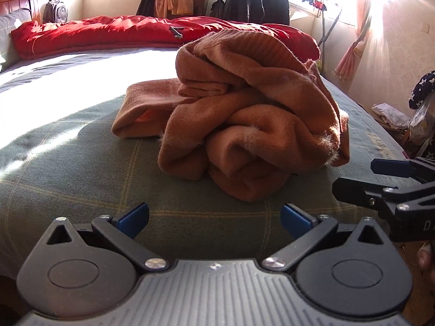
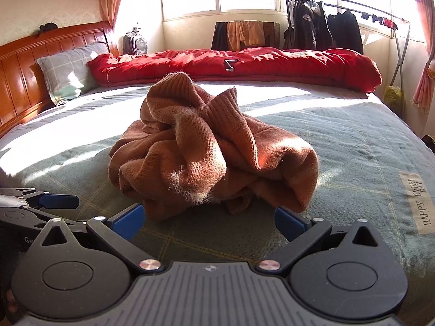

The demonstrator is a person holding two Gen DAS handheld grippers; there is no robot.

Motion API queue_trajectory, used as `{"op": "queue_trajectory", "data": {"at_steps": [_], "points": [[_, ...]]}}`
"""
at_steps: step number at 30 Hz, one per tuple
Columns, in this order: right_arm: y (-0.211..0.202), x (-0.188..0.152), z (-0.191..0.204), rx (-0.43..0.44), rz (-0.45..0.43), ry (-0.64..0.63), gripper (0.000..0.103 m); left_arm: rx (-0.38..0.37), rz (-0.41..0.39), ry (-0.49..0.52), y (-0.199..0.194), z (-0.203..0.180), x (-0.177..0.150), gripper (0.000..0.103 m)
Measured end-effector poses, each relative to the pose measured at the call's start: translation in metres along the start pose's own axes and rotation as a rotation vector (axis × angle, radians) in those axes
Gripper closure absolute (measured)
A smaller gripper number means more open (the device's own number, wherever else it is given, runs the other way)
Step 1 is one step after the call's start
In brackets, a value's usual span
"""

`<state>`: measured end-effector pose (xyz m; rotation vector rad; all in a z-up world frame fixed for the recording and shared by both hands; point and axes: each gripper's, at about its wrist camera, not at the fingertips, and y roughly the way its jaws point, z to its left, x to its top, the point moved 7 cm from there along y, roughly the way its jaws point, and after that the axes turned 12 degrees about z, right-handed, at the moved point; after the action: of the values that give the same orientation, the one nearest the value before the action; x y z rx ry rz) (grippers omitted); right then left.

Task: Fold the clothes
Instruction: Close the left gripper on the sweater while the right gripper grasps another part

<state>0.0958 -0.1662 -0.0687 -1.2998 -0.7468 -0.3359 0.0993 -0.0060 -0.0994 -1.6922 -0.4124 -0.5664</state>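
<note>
An orange-brown knitted sweater (image 1: 239, 114) lies crumpled in a heap on the grey-green checked bedspread (image 1: 68, 168); the right wrist view shows the same sweater (image 2: 212, 152) from the other side. My left gripper (image 1: 214, 218) hovers just short of the heap, open, with nothing between its blue pads. My right gripper (image 2: 208, 217) is also open, its right pad close to the sweater's near edge. The right gripper (image 1: 380, 179) enters the left wrist view from the right edge. The left gripper (image 2: 49, 203) shows at the left edge of the right wrist view.
A red quilt (image 2: 244, 62) lies rolled along the far side of the bed. A grey pillow (image 2: 68, 73) leans on the wooden headboard (image 2: 21, 68). A clothes rack (image 2: 326, 27) with dark jackets stands by the window. Bags and clutter (image 1: 407, 114) sit right of the bed.
</note>
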Motion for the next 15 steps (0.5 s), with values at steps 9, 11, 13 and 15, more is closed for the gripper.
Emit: {"op": "queue_trajectory", "data": {"at_steps": [9,11,13,15], "points": [[0.004,0.0,-0.007,0.039,0.026,-0.056,0.002,0.021,0.017,0.097,0.005,-0.002,0.004,0.002],[0.004,0.001,-0.012,0.03,0.023,-0.086,0.01,0.032,0.006,0.126,0.005,0.002,0.005,0.002],[0.004,0.002,-0.016,0.022,0.021,-0.115,0.017,0.052,-0.015,0.157,0.004,0.008,0.007,0.002],[0.004,0.003,-0.02,0.013,0.018,-0.145,0.018,0.059,-0.043,0.181,0.002,0.015,0.011,0.002]]}}
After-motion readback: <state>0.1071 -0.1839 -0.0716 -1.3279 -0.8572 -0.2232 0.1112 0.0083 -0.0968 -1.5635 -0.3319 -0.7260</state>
